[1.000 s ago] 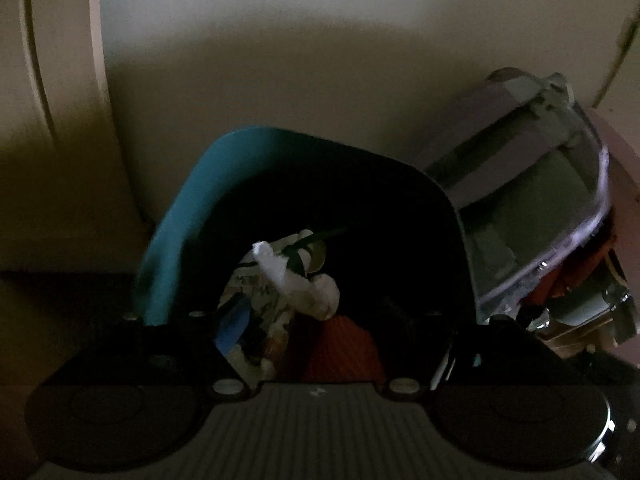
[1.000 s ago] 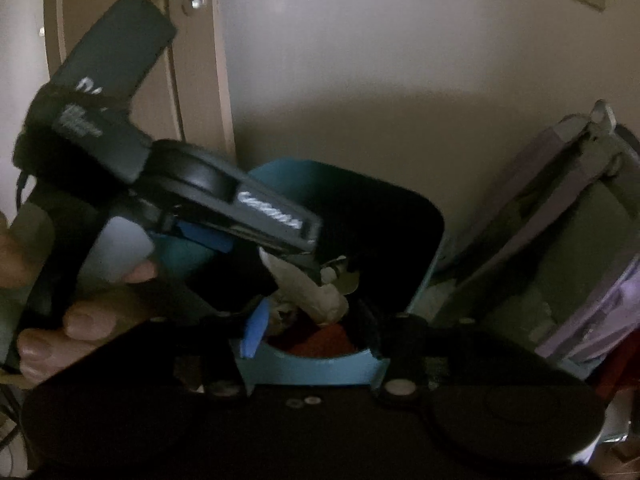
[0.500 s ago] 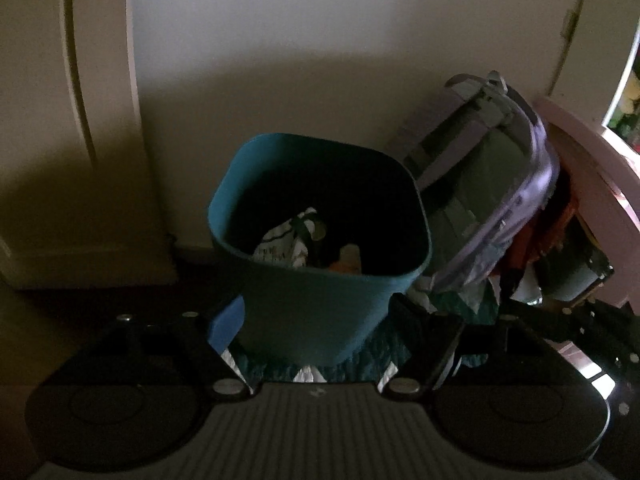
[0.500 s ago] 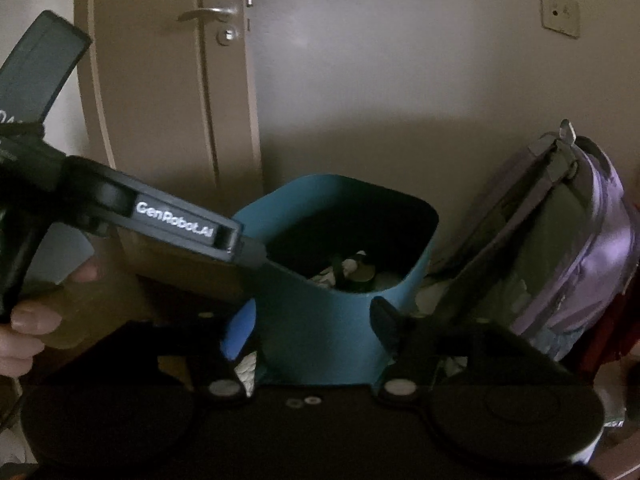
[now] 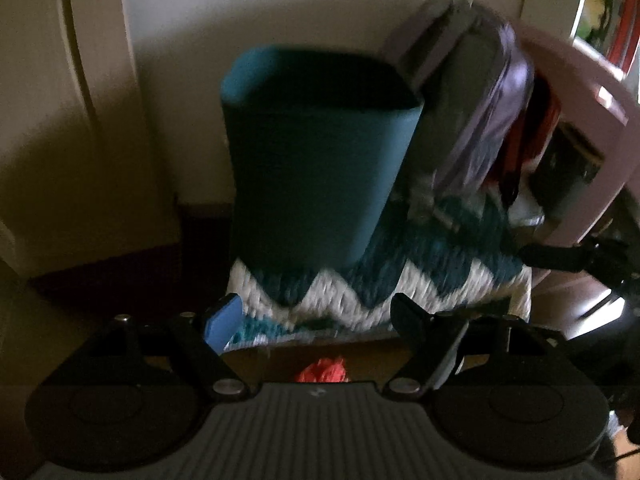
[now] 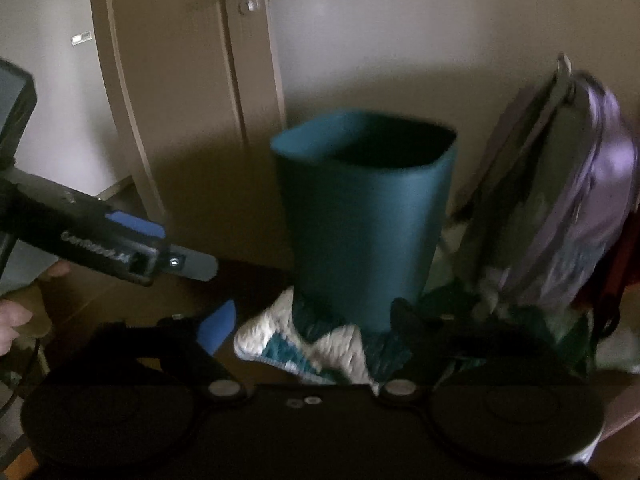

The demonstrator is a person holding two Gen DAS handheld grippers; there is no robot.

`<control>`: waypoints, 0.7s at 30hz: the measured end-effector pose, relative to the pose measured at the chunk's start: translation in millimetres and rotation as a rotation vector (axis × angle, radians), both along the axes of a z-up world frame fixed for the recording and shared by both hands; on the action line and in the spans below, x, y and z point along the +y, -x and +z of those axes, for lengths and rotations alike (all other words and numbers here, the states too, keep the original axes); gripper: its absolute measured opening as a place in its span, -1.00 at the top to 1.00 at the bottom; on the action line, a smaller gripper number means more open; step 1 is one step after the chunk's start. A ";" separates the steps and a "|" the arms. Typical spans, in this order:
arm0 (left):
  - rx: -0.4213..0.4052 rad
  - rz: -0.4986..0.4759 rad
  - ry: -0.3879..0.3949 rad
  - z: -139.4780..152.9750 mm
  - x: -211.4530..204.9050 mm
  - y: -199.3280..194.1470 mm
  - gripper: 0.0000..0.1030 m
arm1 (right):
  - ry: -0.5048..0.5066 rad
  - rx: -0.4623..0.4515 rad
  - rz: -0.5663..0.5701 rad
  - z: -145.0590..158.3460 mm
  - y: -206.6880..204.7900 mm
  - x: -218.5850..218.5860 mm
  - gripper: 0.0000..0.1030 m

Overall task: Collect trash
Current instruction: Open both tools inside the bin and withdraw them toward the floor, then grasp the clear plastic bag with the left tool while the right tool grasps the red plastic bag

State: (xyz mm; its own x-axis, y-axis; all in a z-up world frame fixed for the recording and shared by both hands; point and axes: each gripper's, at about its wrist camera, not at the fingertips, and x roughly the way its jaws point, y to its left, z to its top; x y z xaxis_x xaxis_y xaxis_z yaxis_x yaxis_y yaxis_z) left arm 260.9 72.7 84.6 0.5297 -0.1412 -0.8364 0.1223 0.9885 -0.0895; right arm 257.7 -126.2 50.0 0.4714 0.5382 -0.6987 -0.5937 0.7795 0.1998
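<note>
Both grippers, left (image 5: 316, 320) and right (image 6: 312, 320), spread wide and empty. Bin (image 6: 366, 216) upright on rug's (image 5: 360, 296) far edge. Drop low toward red scrap (image 5: 322, 371) (probably trash), approach slowly, pinch centrally.

The left gripper (image 5: 316, 320) has its two fingers spread wide and holds nothing. The right gripper (image 6: 310, 326) is spread wide too, with nothing between its fingers.

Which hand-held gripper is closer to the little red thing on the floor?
Left. The left hand-held gripper hangs right over the red scrap. The right one faces the bin; no scrap shows there.
</note>
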 end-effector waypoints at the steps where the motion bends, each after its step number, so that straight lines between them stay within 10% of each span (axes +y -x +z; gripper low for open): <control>1: 0.020 -0.006 0.000 -12.3 2.4 2.2 -0.58 | 0.004 0.015 0.003 -6.6 3.3 -1.1 -0.76; 21: 0.307 -0.146 -0.021 -267.9 52.8 -29.2 -0.93 | 0.098 0.288 -0.079 -249.6 -18.9 21.4 -0.94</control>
